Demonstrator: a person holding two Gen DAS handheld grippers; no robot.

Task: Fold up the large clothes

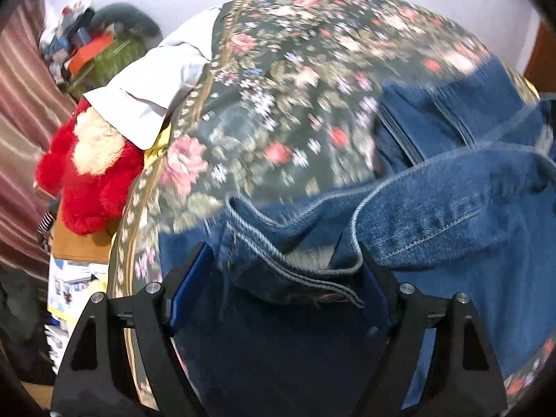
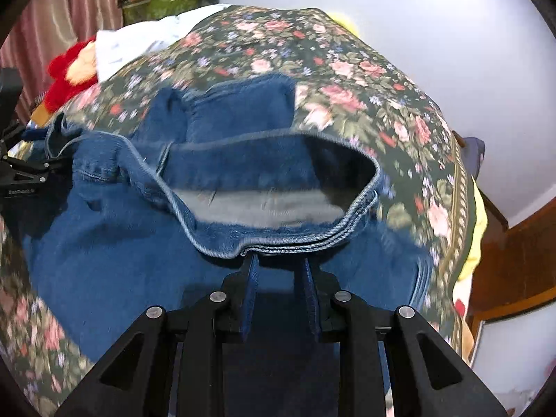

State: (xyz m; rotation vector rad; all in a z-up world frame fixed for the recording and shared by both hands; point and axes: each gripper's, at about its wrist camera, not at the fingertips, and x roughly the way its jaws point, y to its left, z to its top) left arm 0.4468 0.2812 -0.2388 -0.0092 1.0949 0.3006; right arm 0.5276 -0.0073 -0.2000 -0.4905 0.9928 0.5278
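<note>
Blue denim jeans [image 1: 434, 208] lie bunched on a bed with a dark floral bedspread [image 1: 278, 87]. In the left wrist view my left gripper [image 1: 281, 257] stands wide open, a fold of the waistband [image 1: 295, 274] lying between its fingers, with a gap at the left one. The right wrist view shows the jeans [image 2: 104, 243] with the waist hole gaping. My right gripper [image 2: 280, 260] is shut on the near waistband edge [image 2: 295, 248], its fingers close together. The left gripper's black body [image 2: 21, 170] shows at that view's left edge.
A red plush toy [image 1: 87, 180] and white cloth [image 1: 146, 93] lie at the bed's far left corner. A green box [image 1: 111, 59] with clutter stands behind, by a striped curtain [image 1: 21, 87]. Brown wooden furniture [image 2: 514, 260] is right of the bed.
</note>
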